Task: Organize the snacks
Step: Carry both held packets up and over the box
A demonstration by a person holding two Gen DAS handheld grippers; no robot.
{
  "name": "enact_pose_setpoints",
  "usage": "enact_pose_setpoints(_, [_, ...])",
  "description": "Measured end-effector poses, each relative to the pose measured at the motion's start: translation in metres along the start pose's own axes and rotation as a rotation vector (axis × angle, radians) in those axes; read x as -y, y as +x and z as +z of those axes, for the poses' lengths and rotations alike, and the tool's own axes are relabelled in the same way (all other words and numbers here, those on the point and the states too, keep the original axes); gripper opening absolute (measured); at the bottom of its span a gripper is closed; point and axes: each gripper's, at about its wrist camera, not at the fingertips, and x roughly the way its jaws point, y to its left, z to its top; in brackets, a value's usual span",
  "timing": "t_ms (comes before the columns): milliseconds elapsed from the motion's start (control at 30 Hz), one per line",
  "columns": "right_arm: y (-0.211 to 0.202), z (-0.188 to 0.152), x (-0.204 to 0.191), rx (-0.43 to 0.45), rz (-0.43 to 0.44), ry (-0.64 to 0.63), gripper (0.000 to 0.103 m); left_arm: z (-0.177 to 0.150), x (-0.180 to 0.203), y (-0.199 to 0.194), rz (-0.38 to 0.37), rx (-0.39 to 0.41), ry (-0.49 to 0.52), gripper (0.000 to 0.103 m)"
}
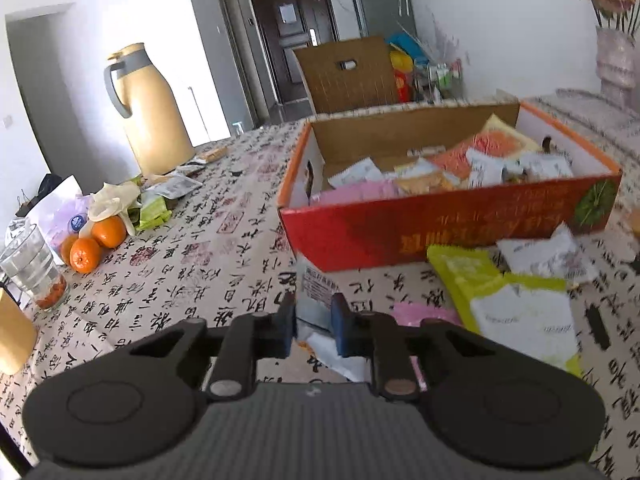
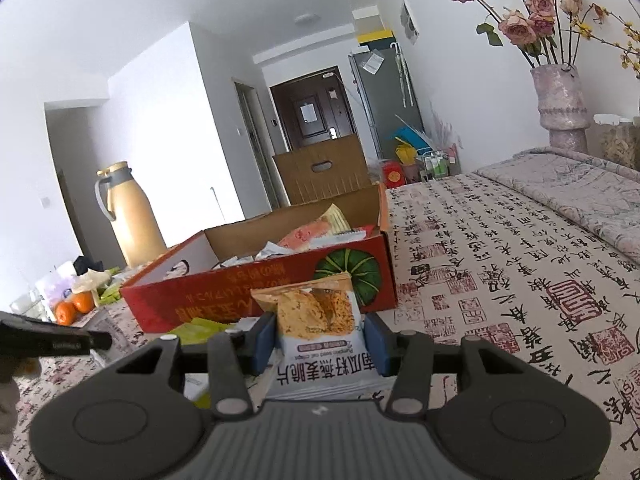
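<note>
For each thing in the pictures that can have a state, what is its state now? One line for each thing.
left gripper: shut on a small white snack packet
right gripper: shut on an oat crisp packet
red cardboard box: open, partly filled with snack packets
yellow thermos jug: upright, lid closed
green packet: lying flat on the table, outside the box

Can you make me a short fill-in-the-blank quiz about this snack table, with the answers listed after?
1. The red cardboard box already holds several snack ____.
2. The right gripper holds a packet showing oat ____.
3. Beside the glass lie three ____.
4. The vase holds dried ____.

Answers: packets; crisps; oranges; roses
</note>
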Motion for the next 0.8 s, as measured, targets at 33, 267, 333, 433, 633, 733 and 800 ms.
enact_pose_setpoints(33, [-0.001,-0.001,-0.001,0.002,-0.001,-0.01,0.047,-0.001,0.0,0.0,0.003,0.008,-0.003,0.014])
enact_pose_setpoints(267, [-0.001,-0.002,-0.009,0.023,-0.041,-0.053,0.047,-0.006,-0.01,-0.011,-0.063,0.097,-0.066,0.006])
enact_pose_setpoints(333, [-0.001,-0.002,-0.011,0.025,-0.061,-0.058,0.047,-0.006,-0.014,-0.013,-0.088,0.118,-0.072,0.005])
enact_pose_setpoints(433, [0.0,-0.001,-0.015,0.017,-0.098,-0.069,0.047,-0.007,-0.02,-0.016,-0.128,0.149,-0.083,0.004])
enact_pose_setpoints(633, [-0.004,0.007,-0.032,0.007,-0.136,-0.092,0.047,-0.002,-0.034,-0.022,-0.177,0.211,-0.103,0.004])
enact_pose_setpoints(733, [-0.006,0.016,-0.045,0.023,-0.128,-0.116,0.047,0.004,-0.039,-0.027,-0.201,0.244,-0.11,0.004])
enact_pose_setpoints(800, [-0.006,0.022,-0.054,0.034,-0.12,-0.129,0.047,0.011,-0.041,-0.031,-0.216,0.273,-0.117,0.004])
